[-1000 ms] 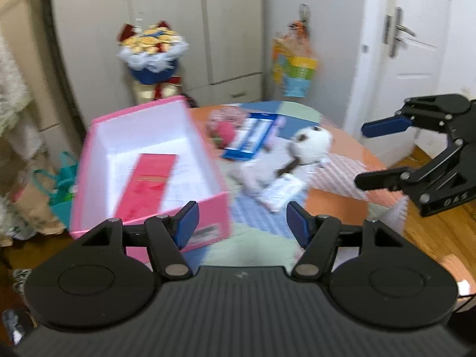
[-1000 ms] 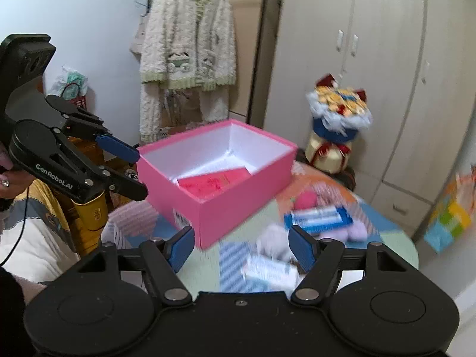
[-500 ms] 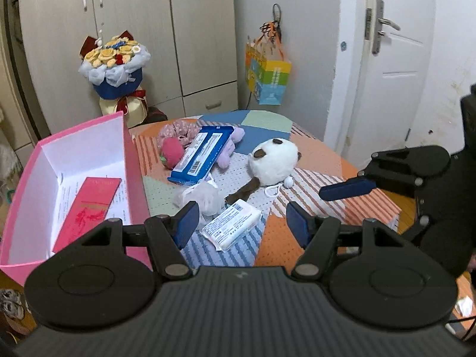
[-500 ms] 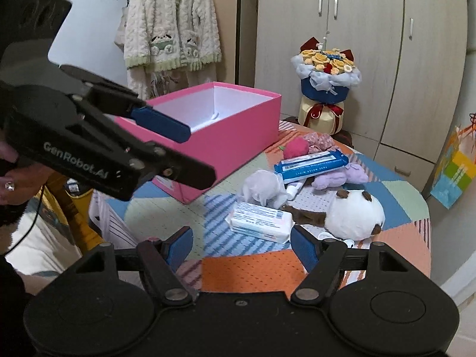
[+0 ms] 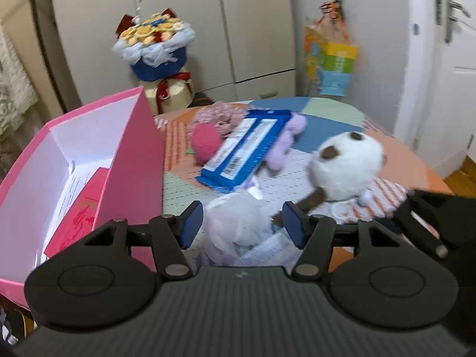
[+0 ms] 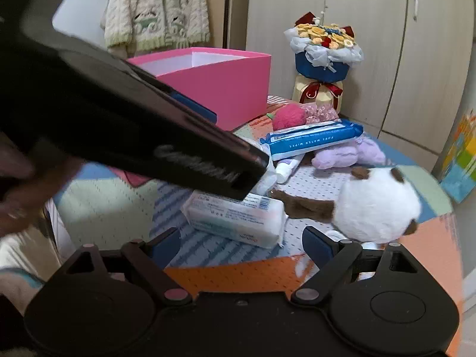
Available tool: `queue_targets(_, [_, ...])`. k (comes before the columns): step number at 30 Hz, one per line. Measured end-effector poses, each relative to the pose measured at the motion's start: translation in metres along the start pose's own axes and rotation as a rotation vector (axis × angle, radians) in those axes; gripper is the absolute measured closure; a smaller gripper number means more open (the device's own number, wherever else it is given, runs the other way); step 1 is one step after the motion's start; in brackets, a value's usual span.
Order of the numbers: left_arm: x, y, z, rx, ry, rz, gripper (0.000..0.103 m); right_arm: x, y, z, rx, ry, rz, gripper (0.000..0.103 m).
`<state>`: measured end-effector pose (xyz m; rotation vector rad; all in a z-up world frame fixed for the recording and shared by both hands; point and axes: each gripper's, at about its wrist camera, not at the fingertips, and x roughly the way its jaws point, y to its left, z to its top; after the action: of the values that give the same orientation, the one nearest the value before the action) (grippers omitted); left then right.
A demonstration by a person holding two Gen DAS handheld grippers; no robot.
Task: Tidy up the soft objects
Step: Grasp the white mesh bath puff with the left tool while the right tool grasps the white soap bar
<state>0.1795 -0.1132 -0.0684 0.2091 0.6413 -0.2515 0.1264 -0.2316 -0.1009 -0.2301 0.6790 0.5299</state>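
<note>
Both grippers have dropped toward the table; left jaws closing around crumpled white mesh pouf [image 5: 235, 226], right jaws opening, empty.

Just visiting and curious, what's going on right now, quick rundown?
Left gripper closing around white mesh pouf, not gripping yet. Right gripper opening, empty, above tissue pack. Pink box waiting. Left gripper's arm crosses the right's view.

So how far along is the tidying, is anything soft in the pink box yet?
Nothing soft shows in the pink box; only a red card and paper. The left gripper is closing around the white mesh puff, not yet gripping. The right gripper is opening near the tissue pack. The white plush, purple plush and wipes remain out.
</note>
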Motion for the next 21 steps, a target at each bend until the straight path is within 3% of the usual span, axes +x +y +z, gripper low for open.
queue_targets(3, [0.012,0.005,0.002,-0.037,0.020,0.011,0.045,0.006,0.002,-0.003,0.017,-0.008,0.029,0.012])
queue_targets(5, [0.023,0.001,0.007,-0.020,0.066,0.039,0.053,0.012,0.007,-0.003,0.011,-0.012,0.031,0.007])
queue_targets(8, [0.036,0.004,0.011,-0.059,0.137,-0.006,0.057,0.023,0.007,-0.003,0.001,-0.005,-0.003,0.003])
queue_targets(10, [0.041,0.007,0.008,-0.065,0.147,0.011,0.058,0.029,0.006,-0.002,0.019,0.011,-0.027,0.003])
queue_targets(14, [0.047,0.021,0.003,-0.139,0.164,-0.009,0.062,0.038,0.002,0.000,0.100,0.010,0.010,0.001])
queue_targets(21, [0.051,0.021,-0.002,-0.154,0.171,-0.006,0.072,0.045,0.010,0.007,0.110,0.015,-0.017,0.000])
